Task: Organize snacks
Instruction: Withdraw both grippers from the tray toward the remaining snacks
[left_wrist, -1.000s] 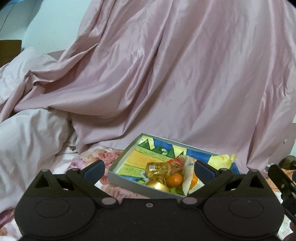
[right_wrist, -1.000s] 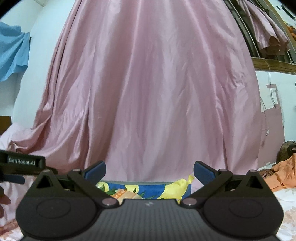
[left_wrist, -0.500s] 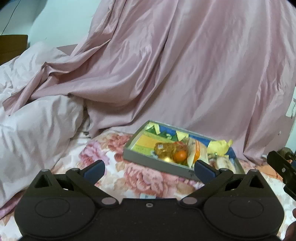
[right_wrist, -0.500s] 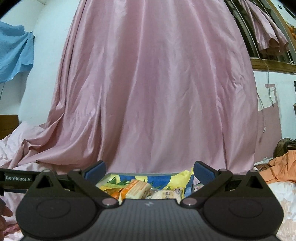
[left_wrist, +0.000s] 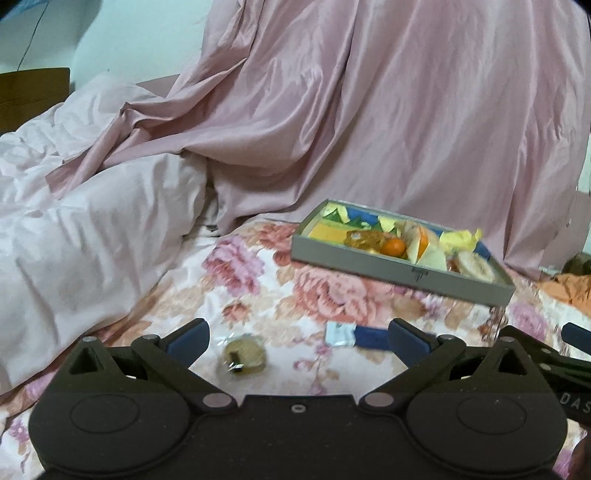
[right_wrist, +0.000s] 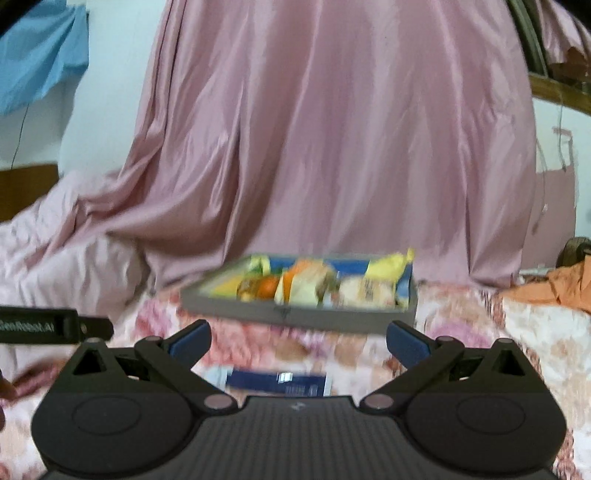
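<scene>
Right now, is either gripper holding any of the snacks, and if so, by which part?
Nothing is held. The left gripper and the right gripper are both open and empty. The blue packet and round wrapped snack lie loose on the bedspread.

White lettering "GenRobot.AI", blurred, stands on the black bar of the left gripper (right_wrist: 55, 326), at 9 o'clock in the right wrist view. The letters "DAS", cut by the frame edge, stand on the black body of the right gripper (left_wrist: 574, 397), at 4 o'clock in the left wrist view. Print on the snack wrappers is illegible.
</scene>
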